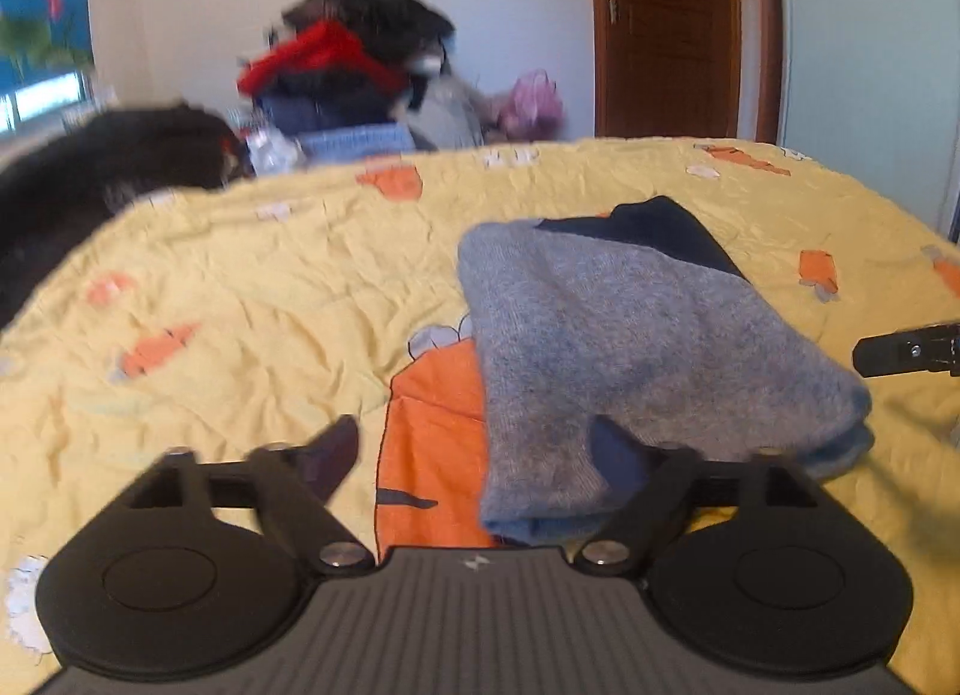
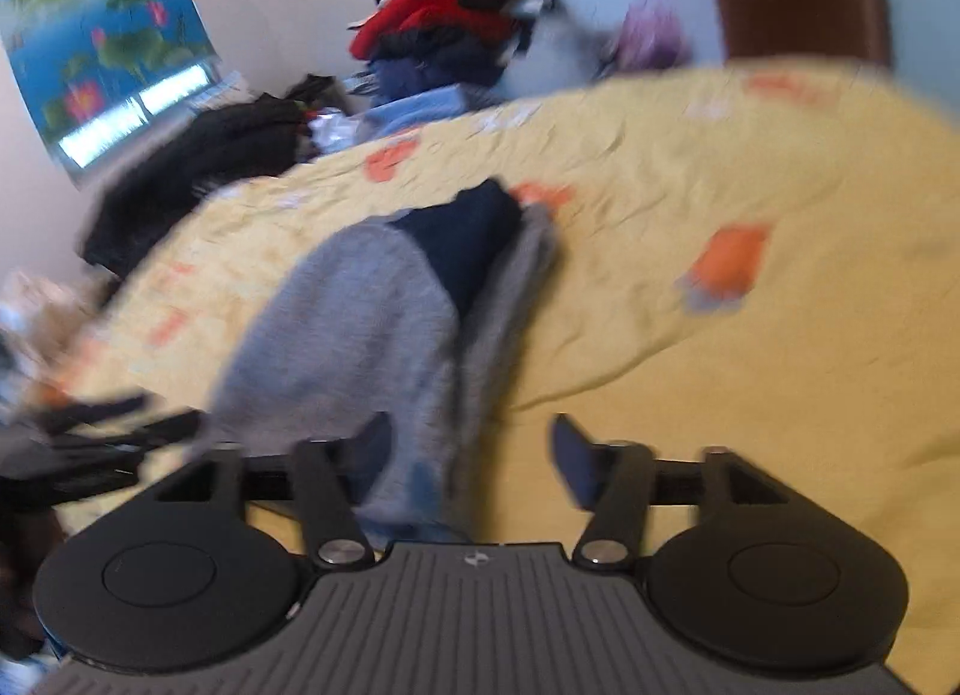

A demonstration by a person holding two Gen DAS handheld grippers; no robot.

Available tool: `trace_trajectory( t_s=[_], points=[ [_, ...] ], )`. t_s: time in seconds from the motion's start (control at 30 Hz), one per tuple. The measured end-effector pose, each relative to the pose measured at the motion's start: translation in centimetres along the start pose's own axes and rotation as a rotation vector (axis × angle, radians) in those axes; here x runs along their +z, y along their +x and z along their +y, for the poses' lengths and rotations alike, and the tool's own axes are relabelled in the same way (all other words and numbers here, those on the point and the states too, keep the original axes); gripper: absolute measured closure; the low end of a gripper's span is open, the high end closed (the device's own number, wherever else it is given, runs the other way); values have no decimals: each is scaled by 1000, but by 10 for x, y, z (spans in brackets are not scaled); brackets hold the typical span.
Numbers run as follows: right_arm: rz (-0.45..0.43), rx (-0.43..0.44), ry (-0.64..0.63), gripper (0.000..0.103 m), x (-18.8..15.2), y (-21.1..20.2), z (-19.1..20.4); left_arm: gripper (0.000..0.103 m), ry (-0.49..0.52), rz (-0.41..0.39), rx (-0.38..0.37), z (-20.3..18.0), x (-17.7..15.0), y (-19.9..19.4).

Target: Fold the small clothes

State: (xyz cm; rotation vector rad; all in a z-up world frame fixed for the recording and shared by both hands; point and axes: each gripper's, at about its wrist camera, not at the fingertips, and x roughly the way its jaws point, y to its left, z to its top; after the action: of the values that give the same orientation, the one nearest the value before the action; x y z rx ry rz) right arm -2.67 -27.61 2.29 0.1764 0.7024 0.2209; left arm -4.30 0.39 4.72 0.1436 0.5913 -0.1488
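fingers: left gripper (image 1: 474, 449) released, right gripper (image 2: 471, 449) released, neither grasping | folded grey garment (image 1: 630, 347) centre frame on yellow bed cover (image 1: 240, 287) | clothes pile (image 1: 354, 65) upper left

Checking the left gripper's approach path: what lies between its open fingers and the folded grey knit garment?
Nothing: in the left wrist view the left gripper already straddles the folded grey knit garment's near edge, over yellow carrot-print bedspread.

Bedroom, quilted bed (image 1: 252, 287) (clothes pile (image 1: 360, 65) behind)
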Motion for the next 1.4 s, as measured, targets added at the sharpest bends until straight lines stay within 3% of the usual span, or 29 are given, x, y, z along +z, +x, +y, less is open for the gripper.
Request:
trace_trajectory(
  t_s=[0.07,0.13,0.23,0.3,0.37,0.5,0.6,0.7,0.8,0.87,1.07,1.4],
  points=[
    [5,-62,-64,17,-15,-4,13,16,21,18,-23,-12,-10,0],
    [35,-63,-67,16,-27,-2,19,16,8,62,-46,-20,-20,7],
    [118,-120,-41,14,-36,10,23,16,9,114,-20,-26,-31,20],
    [184,-117,12,5,-38,11,24,15,-20,110,-5,-24,-35,21],
    [193,-93,49,1,-42,3,26,12,-49,119,1,-22,-36,21],
    [218,-60,47,1,-52,-4,36,0,-113,140,8,-16,-39,26],
    [156,-126,-33,1,-54,-3,51,0,-111,141,14,-16,-39,27],
    [52,-251,-109,0,-49,11,59,0,-113,142,10,-17,-39,26],
    [65,-312,-126,0,-50,33,56,0,-114,142,11,-17,-39,27],
    [24,-295,-58,0,-54,36,48,0,-113,142,6,-16,-39,26],
    [-21,-311,-44,0,-61,29,51,0,-113,140,-4,-14,-41,26],
    [-10,-322,-69,0,-63,36,59,0,-111,140,3,-15,-42,26]
  ],
)
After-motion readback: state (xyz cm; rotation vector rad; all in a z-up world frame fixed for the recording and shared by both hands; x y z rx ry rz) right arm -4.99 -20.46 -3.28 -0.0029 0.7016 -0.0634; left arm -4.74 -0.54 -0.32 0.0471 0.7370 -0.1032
